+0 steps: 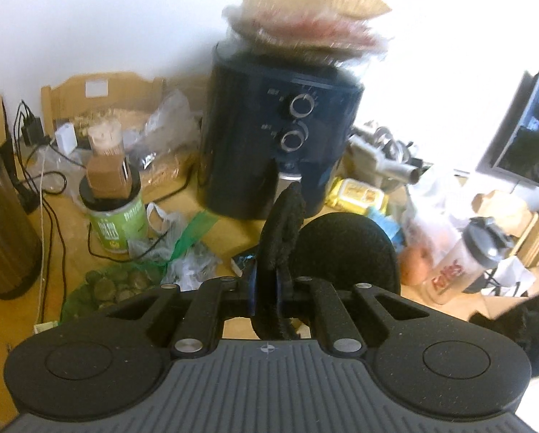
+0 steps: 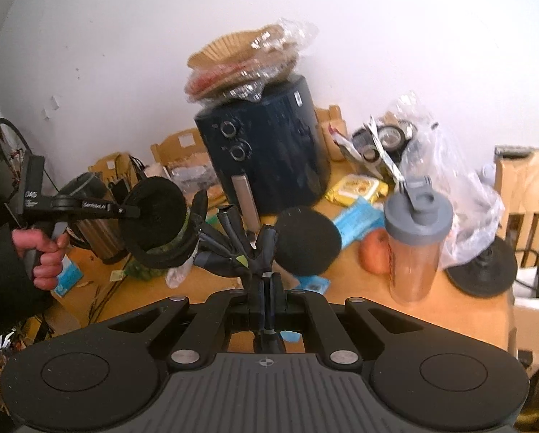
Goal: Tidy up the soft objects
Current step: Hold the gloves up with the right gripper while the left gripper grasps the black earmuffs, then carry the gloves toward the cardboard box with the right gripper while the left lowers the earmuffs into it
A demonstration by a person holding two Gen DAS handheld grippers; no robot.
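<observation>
Both grippers hold one black pair of earmuffs in the air above a crowded wooden table (image 2: 460,310), and the split grip looks chosen so the floppy thing can be handled from both ends at once. The left gripper (image 1: 269,288) has its fingers pressed together on the fuzzy band of the earmuffs (image 1: 282,231); one round black pad (image 1: 345,252) sits just beside that pinch, to its right in the left wrist view. The right gripper (image 2: 267,288) is likewise closed, pinching a black strip that runs up into a bunch of dark folded bands (image 2: 233,245), with a round pad (image 2: 307,245) hanging just beside it. From the right wrist view the left gripper (image 2: 146,213) shows out to the side, gripped by the person's hand (image 2: 40,256), with the other pad (image 2: 153,216) against it. Holding the piece off the table probably keeps it from dragging through the clutter. Behind it, toward the back edge near the wall, stands a dark air fryer (image 1: 280,137) with a bag of paper liners (image 1: 309,18) on top. A shaker bottle (image 2: 417,238) and an orange fruit (image 2: 376,250) stand nearer the right edge, a green can (image 1: 119,222) toward the left. Where the earmuffs should end up is not evident; my guess is they are mid-transfer.
</observation>
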